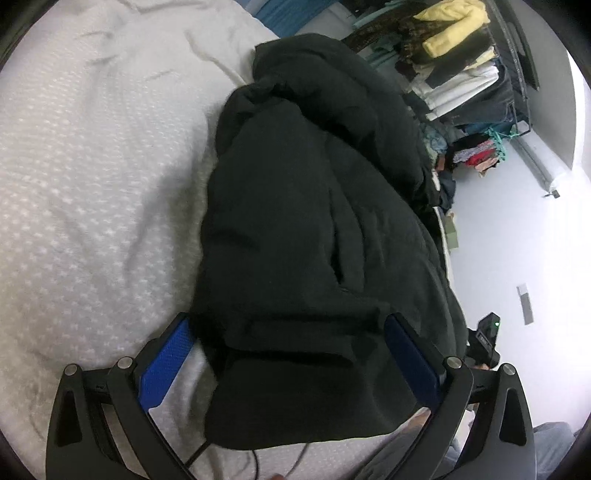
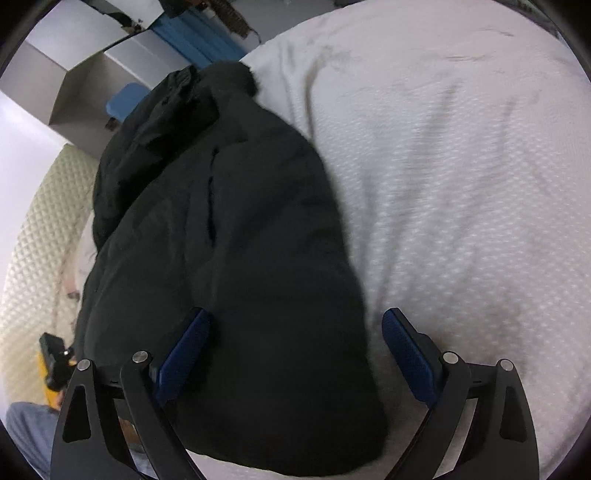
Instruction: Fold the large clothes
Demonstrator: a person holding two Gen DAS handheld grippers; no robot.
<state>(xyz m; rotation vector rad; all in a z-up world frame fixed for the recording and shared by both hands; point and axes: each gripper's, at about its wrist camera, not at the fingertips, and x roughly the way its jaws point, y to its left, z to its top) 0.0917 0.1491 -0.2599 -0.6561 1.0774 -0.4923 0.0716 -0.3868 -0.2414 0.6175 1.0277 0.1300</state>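
From the left wrist, the left gripper [image 1: 291, 354] hangs with jaws spread wide over the near end of a black jacket [image 1: 314, 221] lying bunched on the white bed [image 1: 92, 166], with a crowded clothes rack [image 1: 469, 74] beyond. From the right wrist, the right gripper [image 2: 295, 354] is likewise released above the jacket [image 2: 229, 240], grey boxes [image 2: 85, 74] behind.

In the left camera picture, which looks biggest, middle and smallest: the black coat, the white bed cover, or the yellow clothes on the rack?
1. white bed cover and black coat: too alike to rank, and the coat lies nearer the camera.
2. yellow clothes: smallest, though farthest away.
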